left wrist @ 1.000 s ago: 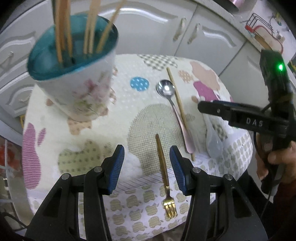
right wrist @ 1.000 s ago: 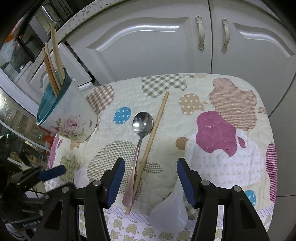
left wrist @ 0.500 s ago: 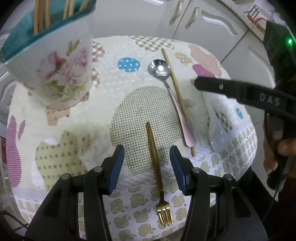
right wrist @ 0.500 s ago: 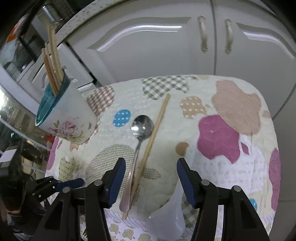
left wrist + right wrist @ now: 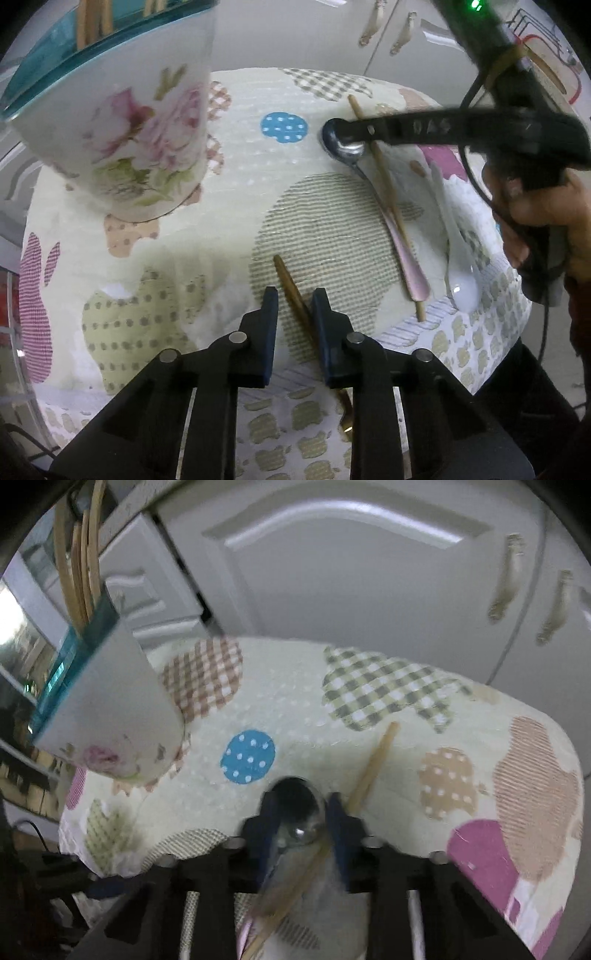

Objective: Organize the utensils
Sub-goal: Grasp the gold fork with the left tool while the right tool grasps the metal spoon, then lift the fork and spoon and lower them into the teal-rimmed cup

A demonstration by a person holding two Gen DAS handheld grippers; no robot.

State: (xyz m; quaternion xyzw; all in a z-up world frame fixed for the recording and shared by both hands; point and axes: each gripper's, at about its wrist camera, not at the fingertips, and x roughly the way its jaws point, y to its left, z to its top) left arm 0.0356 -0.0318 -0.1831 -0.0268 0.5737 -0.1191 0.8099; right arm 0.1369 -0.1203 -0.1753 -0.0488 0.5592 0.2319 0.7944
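Fork [image 5: 291,291] between closing left gripper [image 5: 293,299] | spoon [image 5: 299,812] between closing right gripper [image 5: 300,805]

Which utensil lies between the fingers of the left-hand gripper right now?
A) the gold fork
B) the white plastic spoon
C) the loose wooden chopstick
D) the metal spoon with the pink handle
A: in the left wrist view the left gripper has its closing jaws on either side of the gold fork handle; the other utensils lie off to the right.
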